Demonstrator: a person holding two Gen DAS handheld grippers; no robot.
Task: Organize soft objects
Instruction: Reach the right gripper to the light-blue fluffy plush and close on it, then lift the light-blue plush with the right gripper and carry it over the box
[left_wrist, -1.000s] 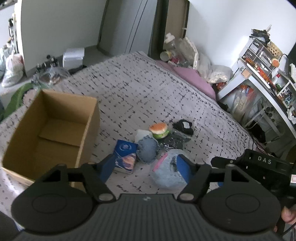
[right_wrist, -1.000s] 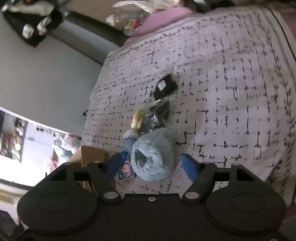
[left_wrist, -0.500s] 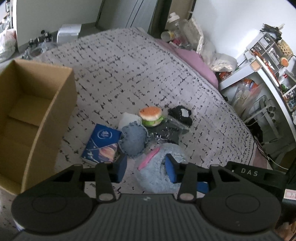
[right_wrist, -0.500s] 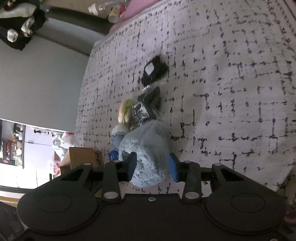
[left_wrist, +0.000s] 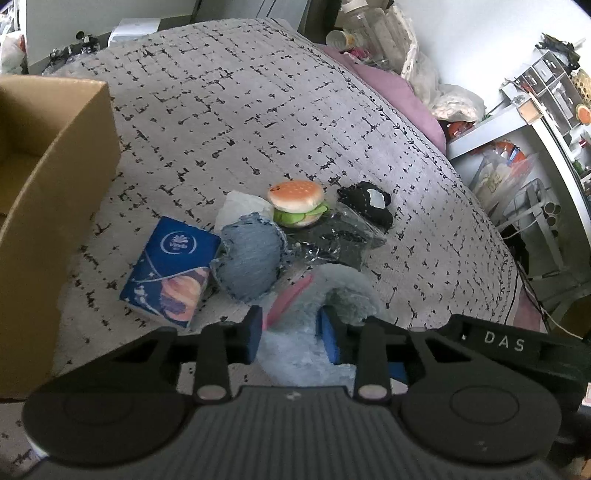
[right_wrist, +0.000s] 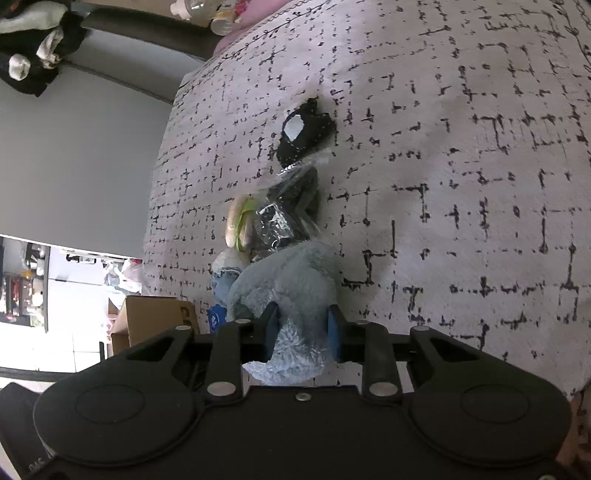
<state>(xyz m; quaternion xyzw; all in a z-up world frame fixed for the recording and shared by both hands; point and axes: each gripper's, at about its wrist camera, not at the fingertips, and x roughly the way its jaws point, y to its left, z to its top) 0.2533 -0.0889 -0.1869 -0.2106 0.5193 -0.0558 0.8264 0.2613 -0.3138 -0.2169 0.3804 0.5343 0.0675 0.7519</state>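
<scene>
A light blue fluffy plush (left_wrist: 295, 347) with a pink part lies on the patterned bed cover. My left gripper (left_wrist: 291, 334) is shut on it from one side. My right gripper (right_wrist: 302, 328) is shut on the same plush (right_wrist: 291, 288) from another side. Beyond it lie a denim soft piece (left_wrist: 249, 264), a blue tissue pack (left_wrist: 170, 269), a plush hamburger (left_wrist: 297, 203), a black plush (left_wrist: 365, 205) and a clear bag with dark contents (left_wrist: 332, 240). An open cardboard box (left_wrist: 48, 206) stands at the left.
The bed cover (left_wrist: 229, 118) stretches far behind the pile. A pink pillow (left_wrist: 391, 96) and bags lie at the bed's far edge. A white shelf unit (left_wrist: 524, 155) with clutter stands to the right of the bed.
Both grippers moved in on the fluffy plush and closed on it. The left wrist view shifted right, so the box slid to the left edge.
</scene>
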